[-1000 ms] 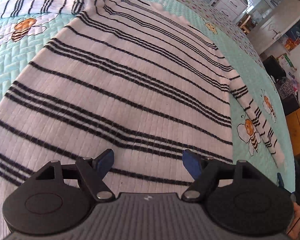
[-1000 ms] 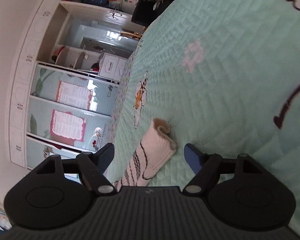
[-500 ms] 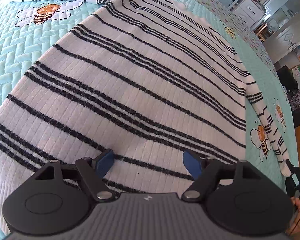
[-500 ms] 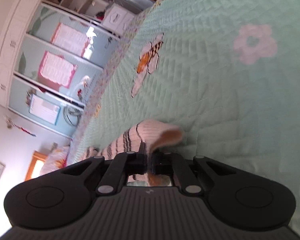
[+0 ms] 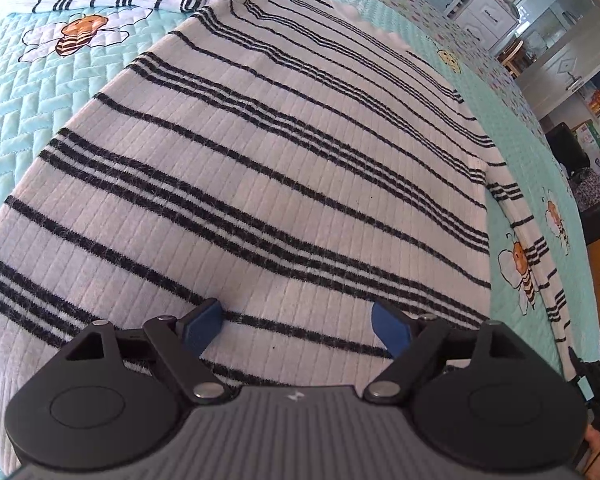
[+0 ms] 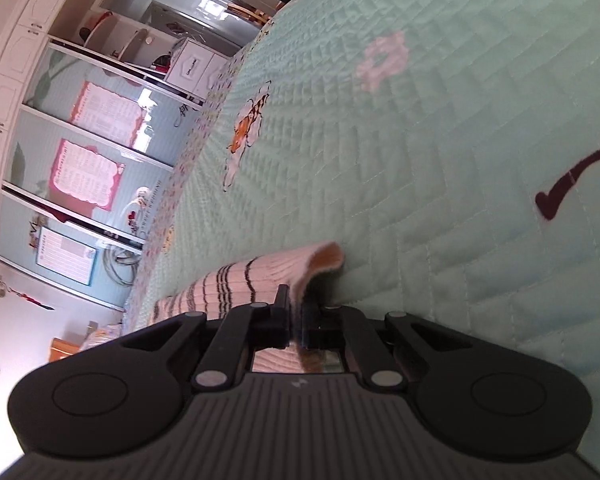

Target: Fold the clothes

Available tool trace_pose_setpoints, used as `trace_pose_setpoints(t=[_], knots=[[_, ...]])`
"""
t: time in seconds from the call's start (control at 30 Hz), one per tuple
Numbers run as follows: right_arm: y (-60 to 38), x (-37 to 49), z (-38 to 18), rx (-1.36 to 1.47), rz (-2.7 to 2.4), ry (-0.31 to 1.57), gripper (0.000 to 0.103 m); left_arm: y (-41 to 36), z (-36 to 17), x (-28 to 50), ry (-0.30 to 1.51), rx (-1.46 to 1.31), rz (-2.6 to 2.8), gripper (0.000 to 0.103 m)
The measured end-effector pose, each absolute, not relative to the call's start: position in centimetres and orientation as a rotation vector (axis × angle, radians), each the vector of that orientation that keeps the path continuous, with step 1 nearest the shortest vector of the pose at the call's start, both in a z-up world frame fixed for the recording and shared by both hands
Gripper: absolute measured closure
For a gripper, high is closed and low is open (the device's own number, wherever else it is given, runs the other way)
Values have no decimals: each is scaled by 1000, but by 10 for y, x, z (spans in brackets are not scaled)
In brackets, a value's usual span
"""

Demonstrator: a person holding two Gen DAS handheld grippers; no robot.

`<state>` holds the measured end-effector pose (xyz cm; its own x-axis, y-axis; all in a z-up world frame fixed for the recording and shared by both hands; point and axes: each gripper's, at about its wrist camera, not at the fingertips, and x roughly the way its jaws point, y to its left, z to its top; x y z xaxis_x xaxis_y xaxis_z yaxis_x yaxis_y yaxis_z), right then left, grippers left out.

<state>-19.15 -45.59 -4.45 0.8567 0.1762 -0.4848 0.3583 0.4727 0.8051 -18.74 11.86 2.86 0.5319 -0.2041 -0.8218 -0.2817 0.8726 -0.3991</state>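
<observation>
On the bed [image 5: 28,128], over its pale green quilt with the bee patches, your striped sweater [image 5: 260,168] lies spread flat, one sleeve stretched out at the far left and the other trailing down the right edge. A second ago your right gripper [image 6: 296,320] had its fingers wide apart on either side of that sleeve's cuff [image 6: 300,268]; now they have closed right down and pinch the cuff's edge between them, and the knit has begun to curl up off the quilt, showing its tan inside. That looks like a secure grasp, so the sleeve seems ready to be carried across onto the sweater's body for the first fold. Your left gripper [image 5: 298,320] hangs low over the lower part of the sweater's body with its blue fingers [image 5: 200,320] spread wide, and they have just opened a little further; nothing is caught between them, only flat knit beneath. It is well placed to steady the cloth while you draw the sleeve over.
</observation>
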Motion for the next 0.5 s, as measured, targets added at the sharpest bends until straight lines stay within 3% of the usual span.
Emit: trace_pose_setpoints(t=[0.17, 0.27, 0.33, 0.4, 0.5], knots=[[-461, -202, -39, 1088, -182, 566, 95, 112, 28, -186, 1019, -504, 8, 6], [-441, -196, -7, 937, -199, 498, 77, 102, 27, -185, 1027, -432, -21, 0], [-428, -192, 14, 834, -208, 451, 73, 95, 27, -184, 1034, -377, -30, 0], [-401, -162, 28, 780, -47, 479, 59, 90, 25, -183, 1041, -327, -33, 0], [-370, -104, 23, 939, 191, 512, 58, 86, 23, -183, 1043, -286, -37, 0]])
